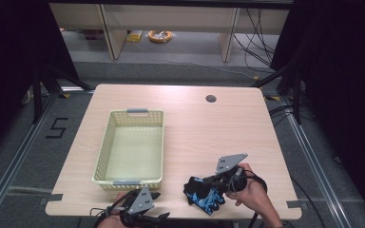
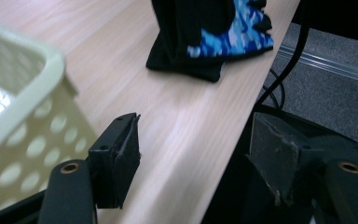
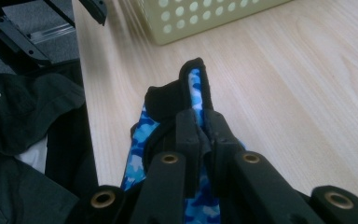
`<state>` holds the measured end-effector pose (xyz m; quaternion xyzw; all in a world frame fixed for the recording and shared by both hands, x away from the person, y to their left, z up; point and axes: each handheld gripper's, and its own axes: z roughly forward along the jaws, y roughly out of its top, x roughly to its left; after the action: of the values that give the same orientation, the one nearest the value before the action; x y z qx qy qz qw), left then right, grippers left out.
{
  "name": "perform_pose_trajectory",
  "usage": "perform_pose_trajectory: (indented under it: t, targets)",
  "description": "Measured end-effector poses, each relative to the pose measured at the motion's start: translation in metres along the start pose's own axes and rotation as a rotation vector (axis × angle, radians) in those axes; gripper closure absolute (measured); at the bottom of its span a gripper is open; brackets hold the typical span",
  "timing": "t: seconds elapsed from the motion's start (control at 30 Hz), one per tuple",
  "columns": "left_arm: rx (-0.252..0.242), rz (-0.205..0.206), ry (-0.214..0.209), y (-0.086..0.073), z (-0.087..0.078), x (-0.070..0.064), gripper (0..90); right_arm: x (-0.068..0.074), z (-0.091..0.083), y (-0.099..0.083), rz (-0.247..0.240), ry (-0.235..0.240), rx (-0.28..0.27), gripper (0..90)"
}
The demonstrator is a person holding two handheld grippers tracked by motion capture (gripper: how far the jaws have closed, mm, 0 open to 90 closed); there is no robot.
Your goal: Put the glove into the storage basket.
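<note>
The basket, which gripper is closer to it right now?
Left. The left gripper sits just off the basket's near corner; the right gripper, clamping the glove, is farther right.

On the counter (image 1: 195,123), the basket (image 1: 132,147) sits in the left-centre of the high view, its near end close to the counter's front edge. The glove (image 1: 203,192) lies to the lower right of the basket, near the front edge and apart from it. The right hand-held gripper (image 1: 218,183) is at the glove's right side, clamped on it. The left hand-held gripper (image 1: 154,205) sits at the bottom of the frame, just below the basket's near end. A round hole (image 1: 211,99) lies at the counter's upper right.
</note>
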<state>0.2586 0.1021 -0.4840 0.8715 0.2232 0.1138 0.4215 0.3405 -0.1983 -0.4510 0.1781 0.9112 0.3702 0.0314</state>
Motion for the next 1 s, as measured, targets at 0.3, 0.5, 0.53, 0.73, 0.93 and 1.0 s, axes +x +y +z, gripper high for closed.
perform_pose_trajectory:
  t: [0.3,0.5,0.53,0.73,0.93,1.0]
  targets:
    - [-0.02,0.0,-0.021,0.021,0.028,-0.004,34.6,0.0,0.003,-0.001,0.004,0.019,0.002,86.3]
    - [-0.022,-0.025,-0.036,0.032,0.043,0.0,39.3,0.003,0.001,0.002,-0.007,0.023,-0.006,86.3]
    - [-0.015,-0.029,-0.033,0.033,0.043,0.0,40.8,0.003,0.0,0.003,-0.014,0.036,-0.012,86.3]
    - [-0.015,0.001,-0.054,0.044,0.048,-0.003,46.5,0.006,-0.003,0.007,-0.029,0.044,-0.021,86.5]
    - [-0.007,-0.037,-0.088,0.052,0.057,-0.013,61.2,0.009,-0.009,0.013,-0.029,0.04,-0.033,86.6]
    - [0.004,-0.044,-0.096,0.054,0.06,-0.016,68.8,0.006,-0.011,0.014,-0.034,0.037,-0.028,86.8]
